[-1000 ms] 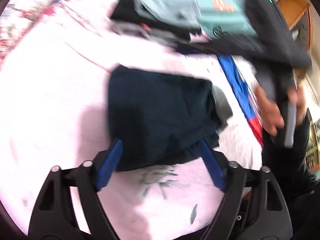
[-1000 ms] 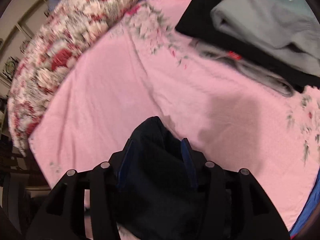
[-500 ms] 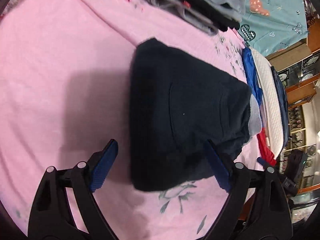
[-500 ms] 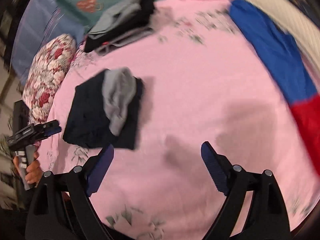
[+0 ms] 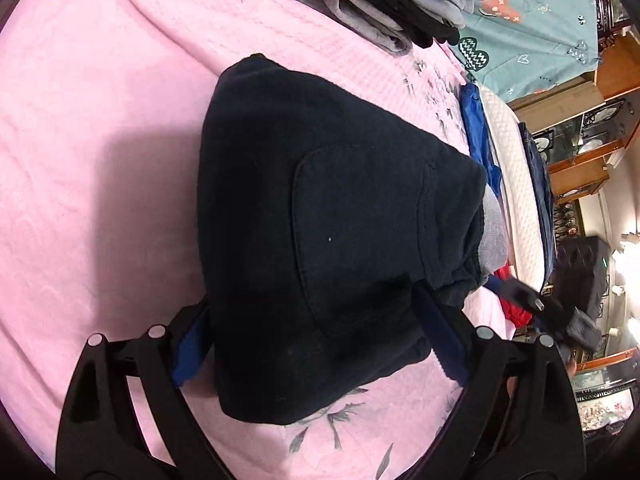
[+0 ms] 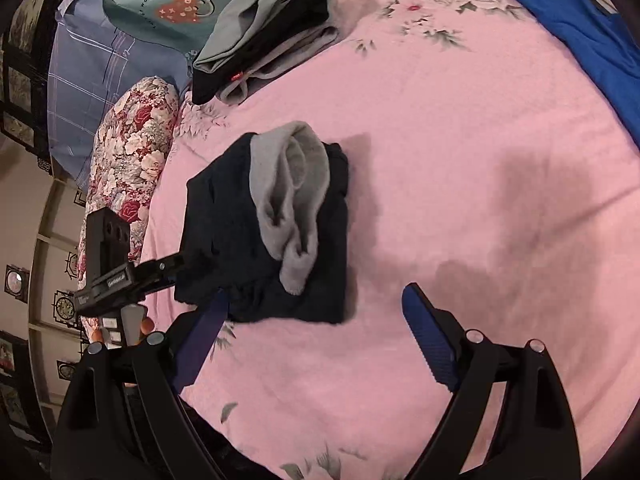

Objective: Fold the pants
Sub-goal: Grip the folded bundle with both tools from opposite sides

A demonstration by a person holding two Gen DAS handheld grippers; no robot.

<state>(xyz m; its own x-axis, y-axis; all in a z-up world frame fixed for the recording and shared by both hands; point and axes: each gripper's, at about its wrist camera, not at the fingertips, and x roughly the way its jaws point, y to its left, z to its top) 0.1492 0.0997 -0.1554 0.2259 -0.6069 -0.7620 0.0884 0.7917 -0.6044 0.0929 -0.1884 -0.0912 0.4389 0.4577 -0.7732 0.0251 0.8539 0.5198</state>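
Observation:
The dark navy pants [image 5: 320,240] lie folded in a compact bundle on the pink bedspread [image 5: 100,140], with grey lining showing at the waistband [image 6: 292,192]. My left gripper [image 5: 316,344] is open, its blue pads either side of the bundle's near edge, close to or touching it. My right gripper [image 6: 316,340] is open and empty, held above the bedspread just off the bundle [image 6: 264,232]. The left gripper also shows in the right wrist view [image 6: 120,276] at the bundle's left side.
A stack of folded grey and black clothes [image 6: 264,24] lies at the far side of the bed. A floral pillow [image 6: 128,160] lies left, a blue and red garment [image 6: 580,40] at the right edge. Wooden cabinets [image 5: 592,140] stand beyond the bed.
My right gripper let go of the pants, opened and pulled back to the side. My left gripper moved in closer, its open fingers now around the bundle's near edge.

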